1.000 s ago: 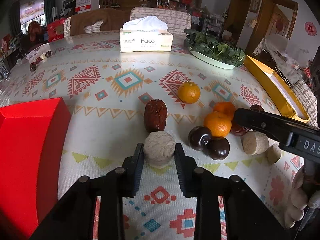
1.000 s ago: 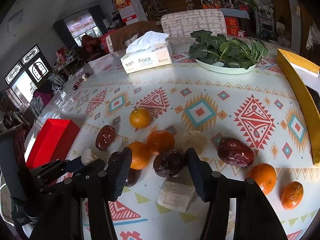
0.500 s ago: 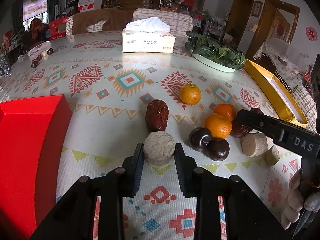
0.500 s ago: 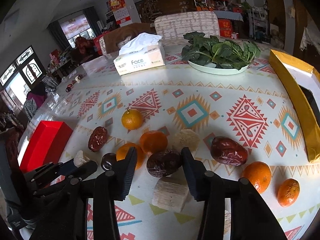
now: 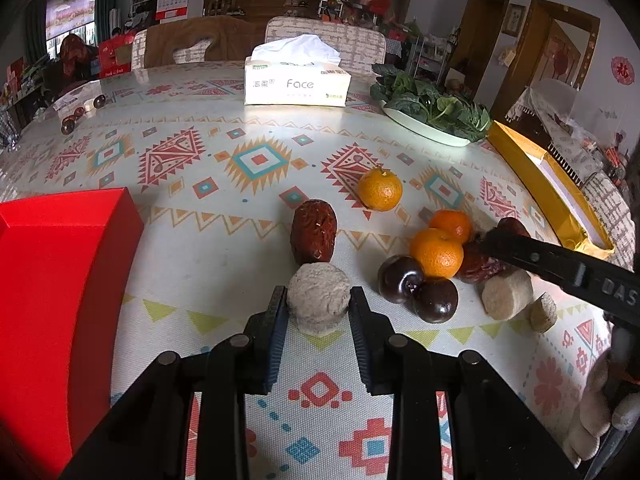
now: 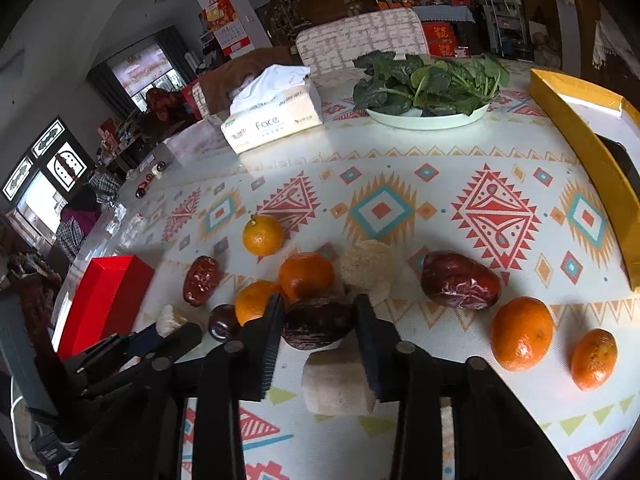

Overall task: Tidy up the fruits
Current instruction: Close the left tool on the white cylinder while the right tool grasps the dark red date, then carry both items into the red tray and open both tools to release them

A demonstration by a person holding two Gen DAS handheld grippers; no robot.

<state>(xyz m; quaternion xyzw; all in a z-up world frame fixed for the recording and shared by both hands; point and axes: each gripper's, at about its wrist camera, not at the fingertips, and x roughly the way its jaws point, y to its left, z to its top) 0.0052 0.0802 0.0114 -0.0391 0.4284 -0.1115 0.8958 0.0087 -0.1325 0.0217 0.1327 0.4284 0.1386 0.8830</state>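
Left hand-held gripper (image 5: 318,312) clamped; right hand-held gripper (image 6: 318,316) clamped.

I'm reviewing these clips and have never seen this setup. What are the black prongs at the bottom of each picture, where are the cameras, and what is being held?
No robot: a person holds a two-finger gripper in each hand, each with a fisheye camera looking along its black fingers. In the left wrist view, the left gripper is shut on a pale beige crumbly round cake. In the right wrist view, the right gripper is shut on a dark wrinkled brown date. The patterned tablecloth carries small oranges, more dates, dark round fruits, a red box and a tissue box.
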